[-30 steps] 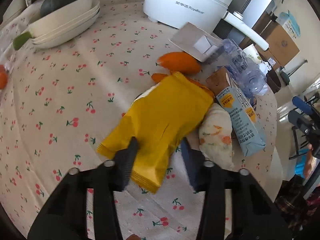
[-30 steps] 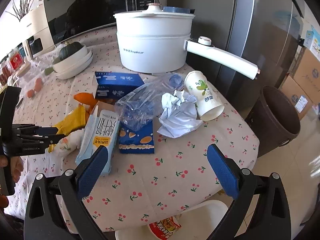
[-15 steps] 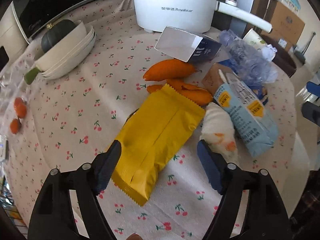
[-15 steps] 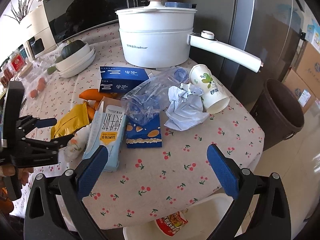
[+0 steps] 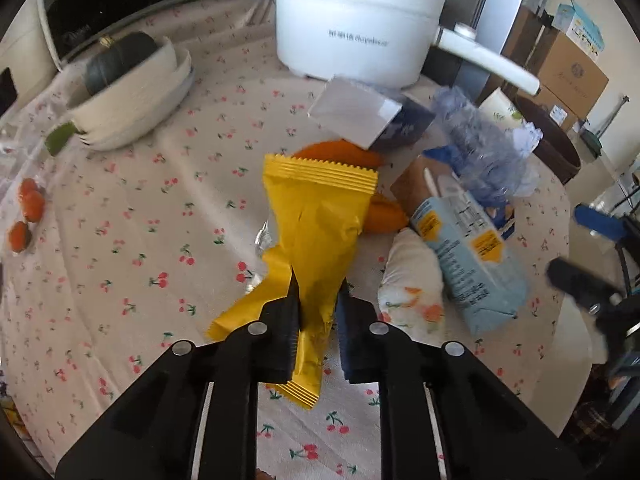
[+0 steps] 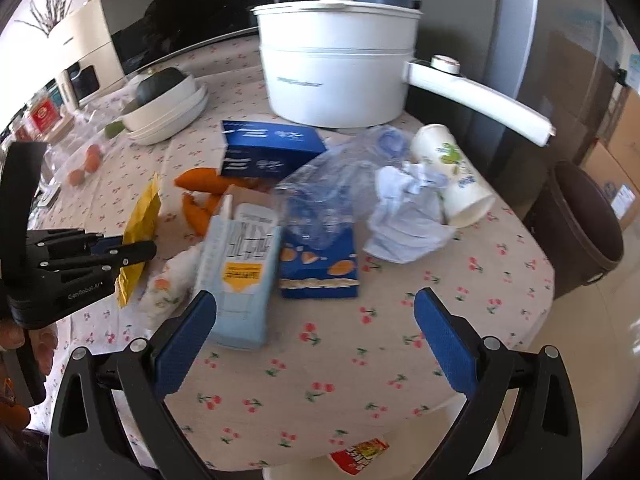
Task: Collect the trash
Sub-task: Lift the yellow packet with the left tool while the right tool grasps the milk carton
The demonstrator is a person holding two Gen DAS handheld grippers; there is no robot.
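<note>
My left gripper point(image 5: 316, 300) is shut on a yellow snack wrapper point(image 5: 316, 216) and holds it lifted, standing upright above the table; it shows in the right wrist view too point(image 6: 140, 220). My right gripper point(image 6: 316, 328) is open and empty above the table's near edge. Before it lie a light blue carton point(image 6: 240, 256), a blue snack packet point(image 6: 320, 268), a crushed clear bottle point(image 6: 328, 184), crumpled paper point(image 6: 404, 216) and a paper cup point(image 6: 452, 176) on its side. A dark bin point(image 6: 580, 224) stands on the floor at the right.
A white pot point(image 6: 336, 76) with a long handle stands at the back. A blue box point(image 6: 268, 148), orange sweet potatoes point(image 6: 200, 180), a white printed pouch point(image 5: 412, 288) and stacked bowls point(image 6: 168, 112) with a dark squash are on the cherry-print tablecloth point(image 6: 320, 380).
My left gripper was open over the flat yellow wrapper; now it has shut on the wrapper and raised it upright. My right gripper has moved closer to the trash pile.
</note>
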